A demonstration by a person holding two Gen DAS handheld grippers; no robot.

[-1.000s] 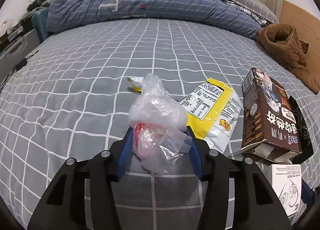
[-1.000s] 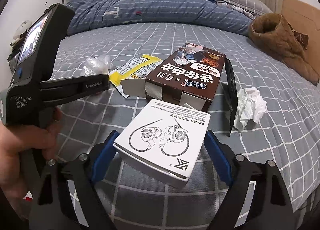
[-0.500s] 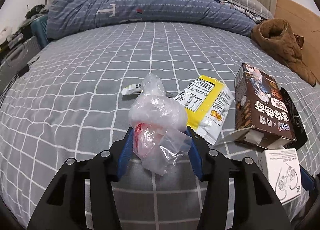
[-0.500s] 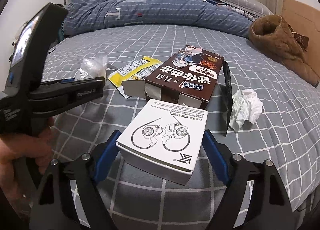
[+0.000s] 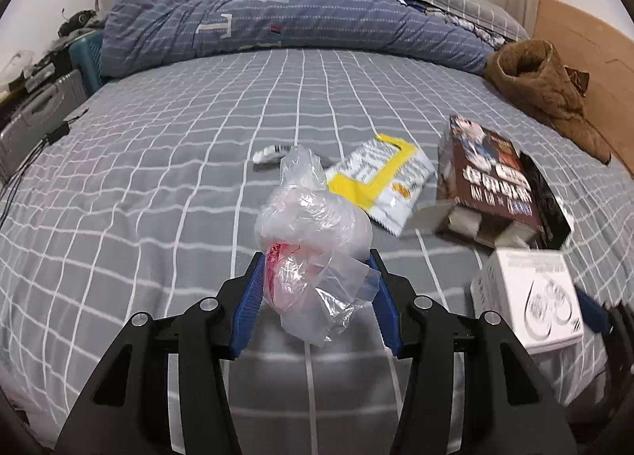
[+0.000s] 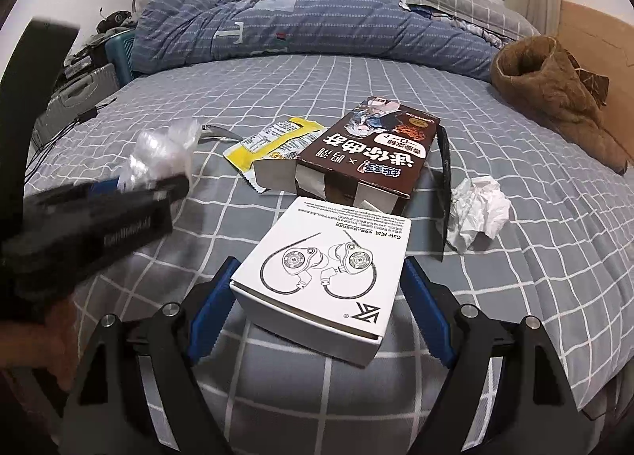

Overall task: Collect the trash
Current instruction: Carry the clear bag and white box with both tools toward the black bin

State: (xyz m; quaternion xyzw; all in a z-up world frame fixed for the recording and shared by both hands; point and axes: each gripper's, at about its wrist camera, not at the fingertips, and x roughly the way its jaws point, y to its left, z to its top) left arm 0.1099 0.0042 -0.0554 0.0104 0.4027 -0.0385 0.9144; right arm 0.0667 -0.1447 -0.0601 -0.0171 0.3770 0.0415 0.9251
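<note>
Your left hand-held gripper (image 5: 315,288) keeps its pads pressed on the crumpled plastic bag (image 5: 313,241), and it has carried that bag back and slightly up off the bed (image 5: 158,178), so one piece of trash is collected. Your right hand-held gripper (image 6: 317,304) has barely moved; its jaws have narrowed a little around the white earphone box (image 6: 325,276), though a gap shows on each side, so it isn't gripped yet. Snack wrapper (image 6: 273,142), brown carton (image 6: 368,154) and crumpled tissue (image 6: 477,209) lie uncollected.
</note>
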